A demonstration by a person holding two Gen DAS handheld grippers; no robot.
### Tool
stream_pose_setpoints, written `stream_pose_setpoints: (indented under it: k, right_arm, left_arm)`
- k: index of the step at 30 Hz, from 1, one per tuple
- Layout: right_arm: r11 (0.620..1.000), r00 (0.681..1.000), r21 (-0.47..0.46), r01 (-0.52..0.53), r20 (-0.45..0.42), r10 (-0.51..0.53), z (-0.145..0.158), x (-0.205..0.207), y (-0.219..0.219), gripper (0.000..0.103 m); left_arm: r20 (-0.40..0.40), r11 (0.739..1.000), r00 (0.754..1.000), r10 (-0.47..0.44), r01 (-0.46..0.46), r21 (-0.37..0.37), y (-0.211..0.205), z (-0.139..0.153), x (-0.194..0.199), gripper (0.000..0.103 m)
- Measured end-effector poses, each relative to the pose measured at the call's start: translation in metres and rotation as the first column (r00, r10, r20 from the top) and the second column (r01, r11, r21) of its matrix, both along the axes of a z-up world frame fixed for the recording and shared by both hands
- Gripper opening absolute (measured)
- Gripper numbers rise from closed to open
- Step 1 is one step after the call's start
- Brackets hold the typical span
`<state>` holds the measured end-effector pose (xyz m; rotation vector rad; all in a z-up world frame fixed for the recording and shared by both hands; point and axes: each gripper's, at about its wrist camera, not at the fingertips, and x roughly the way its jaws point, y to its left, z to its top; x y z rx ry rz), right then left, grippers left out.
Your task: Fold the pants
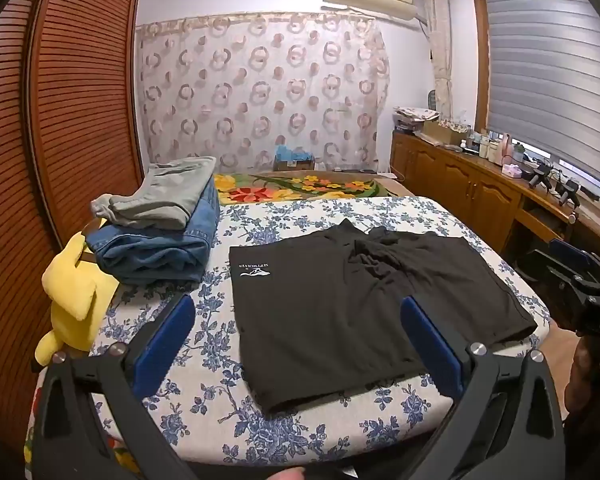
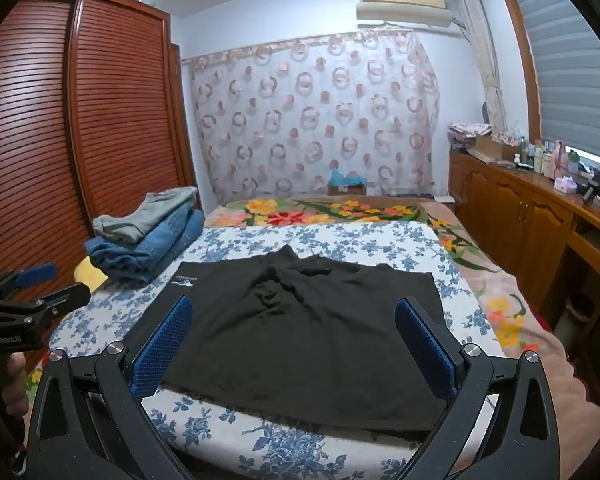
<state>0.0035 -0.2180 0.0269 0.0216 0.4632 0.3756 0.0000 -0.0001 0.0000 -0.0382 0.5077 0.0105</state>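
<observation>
Left wrist view: black pants [image 1: 364,304] lie flat on the bed [image 1: 300,432], at 12 o'clock from the left gripper [image 1: 296,344]; fingers wide apart, empty. Right gripper [image 2: 294,344] likewise spread, holding nothing. Advice: pinch both near-hem corners, lift evenly. Count: one black pants, two folded garments [image 1: 160,232] at 10 o'clock, one yellow plush [image 1: 76,292].
</observation>
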Motion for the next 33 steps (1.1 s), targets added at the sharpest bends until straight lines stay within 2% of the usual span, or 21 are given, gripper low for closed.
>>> stream_pose_setpoints:
  k: [33]
  right_arm:
    - [1.0, 1.0, 0.008, 0.0, -0.004, 0.0, 0.0008, -0.0017, 0.0001, 0.103]
  left_arm:
    - [-0.008, 1.0, 1.0, 0.011, -0.011, -0.01, 0.0043, -0.0009, -0.0022, 0.103]
